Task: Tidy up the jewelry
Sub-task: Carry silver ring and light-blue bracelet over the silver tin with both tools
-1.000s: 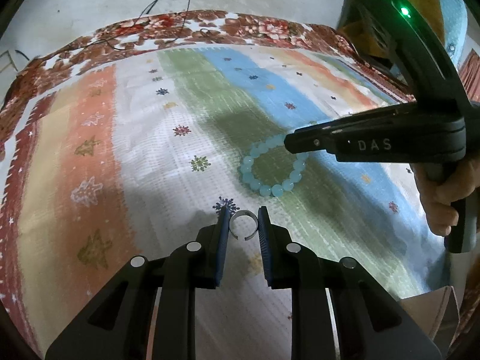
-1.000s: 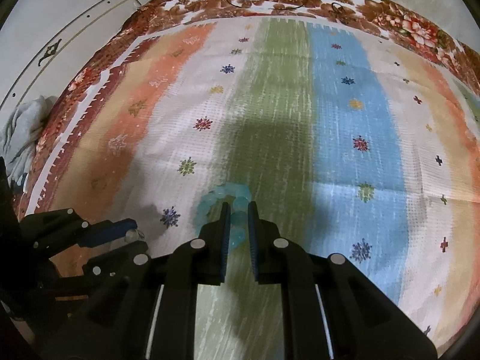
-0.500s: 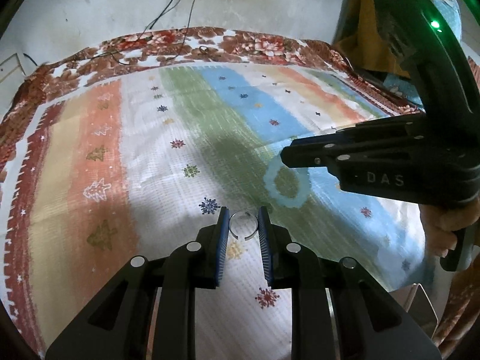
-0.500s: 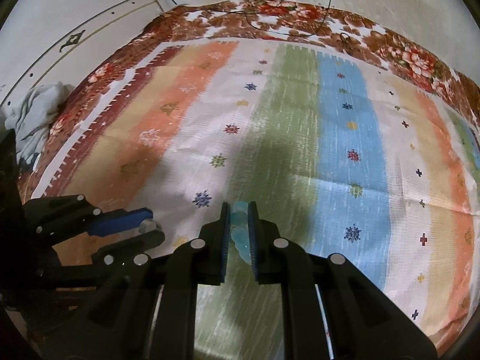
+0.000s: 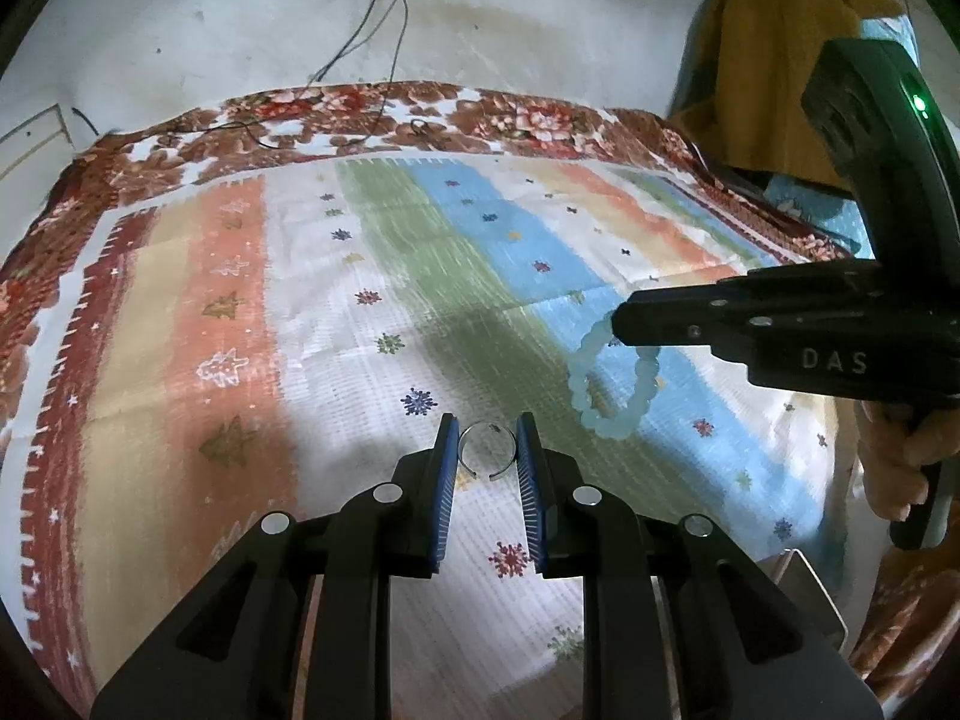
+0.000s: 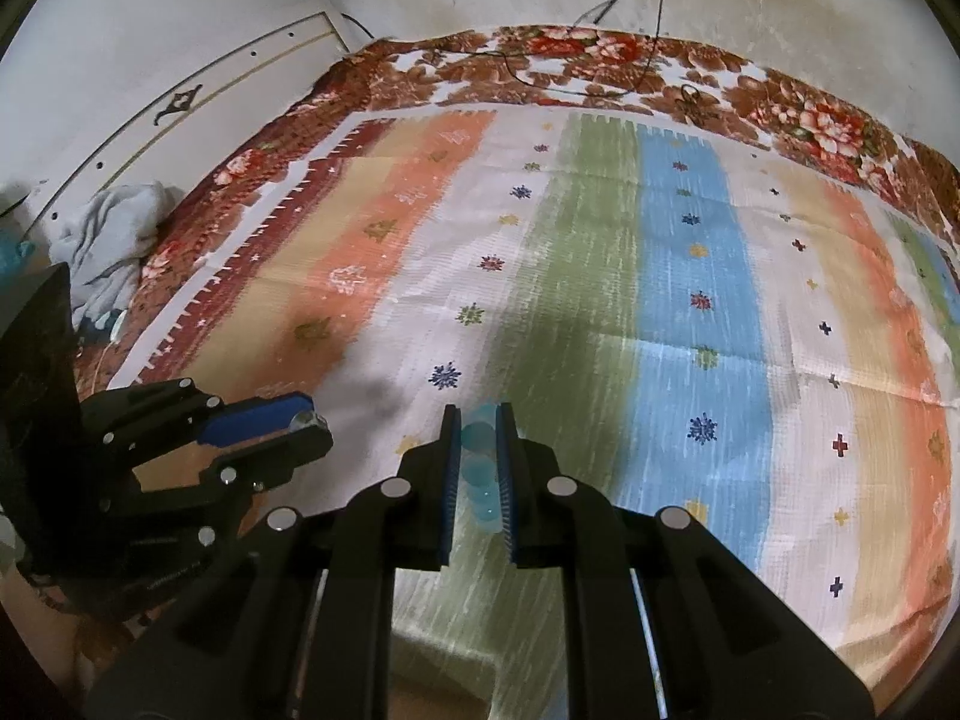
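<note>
A thin silver open ring (image 5: pixel 487 450) is pinched between the blue pads of my left gripper (image 5: pixel 487 441), held clear above the striped bedspread (image 5: pixel 336 324). A pale turquoise bead bracelet (image 5: pixel 612 381) dangles from the tip of my right gripper (image 5: pixel 621 319), which enters from the right in the left wrist view. In the right wrist view the right gripper (image 6: pixel 478 420) is shut on the bracelet's beads (image 6: pixel 480 471). There the left gripper (image 6: pixel 315 429) shows at the lower left with the ring (image 6: pixel 298 418) at its tip.
A floral brown-and-red border (image 5: pixel 372 114) edges the bedspread, with black cables (image 5: pixel 360 48) running down the white wall onto it. A crumpled grey cloth (image 6: pixel 114 240) lies off the bed's left side. A person's hand (image 5: pixel 900 450) holds the right gripper handle.
Both grippers have risen away from the bedspread. The bracelet, lying flat a second ago, now hangs in the air from the right gripper. The ring stays in the left gripper.
</note>
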A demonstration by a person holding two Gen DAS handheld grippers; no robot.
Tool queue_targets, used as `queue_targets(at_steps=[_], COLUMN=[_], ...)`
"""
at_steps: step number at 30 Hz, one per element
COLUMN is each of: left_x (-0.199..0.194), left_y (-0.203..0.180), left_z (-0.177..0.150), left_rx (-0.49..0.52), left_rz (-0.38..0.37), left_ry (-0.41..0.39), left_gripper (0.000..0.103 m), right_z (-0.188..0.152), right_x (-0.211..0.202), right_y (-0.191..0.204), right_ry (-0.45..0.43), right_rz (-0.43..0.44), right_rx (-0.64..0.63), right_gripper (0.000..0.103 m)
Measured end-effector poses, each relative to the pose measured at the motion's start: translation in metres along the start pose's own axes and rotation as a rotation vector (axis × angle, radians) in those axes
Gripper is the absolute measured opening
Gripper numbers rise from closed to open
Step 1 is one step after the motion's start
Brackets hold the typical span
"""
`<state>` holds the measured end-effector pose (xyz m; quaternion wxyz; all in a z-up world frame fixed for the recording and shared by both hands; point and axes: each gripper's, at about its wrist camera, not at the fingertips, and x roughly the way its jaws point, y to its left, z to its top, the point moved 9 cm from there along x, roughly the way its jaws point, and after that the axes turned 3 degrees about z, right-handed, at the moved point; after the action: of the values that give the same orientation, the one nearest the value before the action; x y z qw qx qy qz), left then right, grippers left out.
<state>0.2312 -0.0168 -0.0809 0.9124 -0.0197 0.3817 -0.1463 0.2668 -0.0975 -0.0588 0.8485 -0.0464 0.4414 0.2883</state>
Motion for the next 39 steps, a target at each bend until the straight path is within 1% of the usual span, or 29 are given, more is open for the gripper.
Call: queue_targets(at_steps=[3, 11, 15, 28, 36, 39], left_x=[-0.01, -0.027, -0.033, -0.067, -0.079, -0.083], left_y=[-0.001, -0.008, -0.016, -0.04, -0.049, -0.049], left_z=[-0.003, -0.012, -0.019, -0.041, -0.051, -0.054], left_rx=[-0.014, -0.015, -0.001, 0.029, 0.043, 0.041], left_rz=[0.0, 0.005, -0.004, -0.011, -0.012, -0.006], left_ry=[-0.013, -0.031, -0.025, -0.065, -0.073, -0.077], left_gripper=[0.019, 0.019, 0.019, 0.019, 0.019, 0.019], right_z=[-0.002, -0.011, -0.017, -0.039, -0.051, -0.057], right_x=[-0.008, -0.029, -0.039, -0.083, -0.104, -0.112], right_y=[0.004, 0.023, 0.028, 0.041, 0.051, 0.058], right_ry=[-0.014, -0.049, -0.06, -0.123, -0.164, -0.181], right_rz=[0.006, 0.047, 0.067, 0.142, 0.18, 0.209], right_rx=[-0.013, -0.042, -0.039, -0.029, -0.036, -0.057], right_gripper=[0.013, 0.013, 0.013, 0.013, 0.013, 0.013])
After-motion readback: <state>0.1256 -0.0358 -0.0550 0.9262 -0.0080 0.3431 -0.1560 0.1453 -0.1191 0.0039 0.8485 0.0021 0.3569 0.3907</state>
